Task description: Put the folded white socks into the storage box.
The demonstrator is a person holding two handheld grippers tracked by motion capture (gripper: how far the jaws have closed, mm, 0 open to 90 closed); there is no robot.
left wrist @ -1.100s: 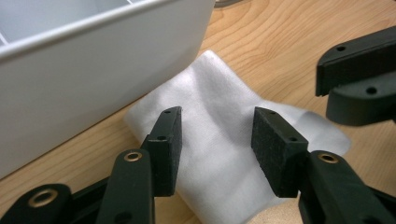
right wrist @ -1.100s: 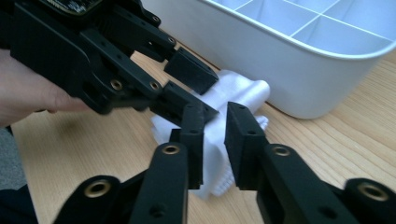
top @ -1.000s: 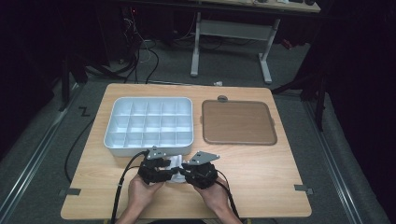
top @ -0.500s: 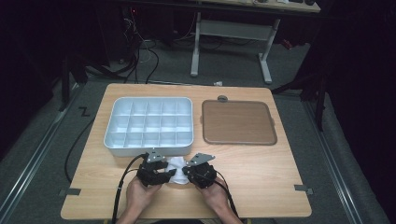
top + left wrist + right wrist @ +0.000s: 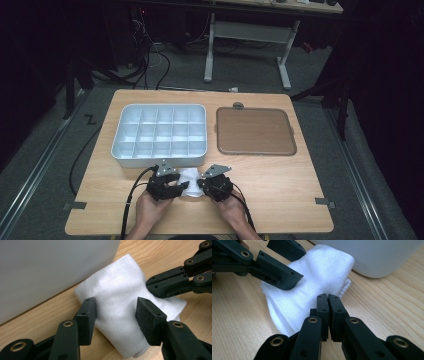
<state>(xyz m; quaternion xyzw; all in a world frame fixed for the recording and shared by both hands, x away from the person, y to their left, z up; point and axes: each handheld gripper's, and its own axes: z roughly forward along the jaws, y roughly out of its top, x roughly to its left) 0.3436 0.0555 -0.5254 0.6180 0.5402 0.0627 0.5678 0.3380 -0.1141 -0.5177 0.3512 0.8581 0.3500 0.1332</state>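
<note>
A folded white cloth (image 5: 190,177) (image 5: 117,295) (image 5: 317,270) lies on the wooden table just in front of the white compartment tray (image 5: 162,106). My left gripper (image 5: 183,186) (image 5: 116,315) is open, one jaw on each side of the cloth's near end. My right gripper (image 5: 201,184) (image 5: 328,298) is shut, and its tips touch the cloth's edge from the other side. In the left gripper view the right gripper (image 5: 150,285) rests its closed tip on the cloth. In the right gripper view the open left gripper (image 5: 292,262) straddles the cloth.
The tray's white wall (image 5: 50,270) (image 5: 372,255) stands right behind the cloth. A brown rectangular mat (image 5: 255,131) lies to the tray's right. Cables trail from both grippers toward the near edge. Bare wood lies right of the hands.
Both grippers have drifted slightly toward the table's near edge. The cloth stays between them in about the same spot.
</note>
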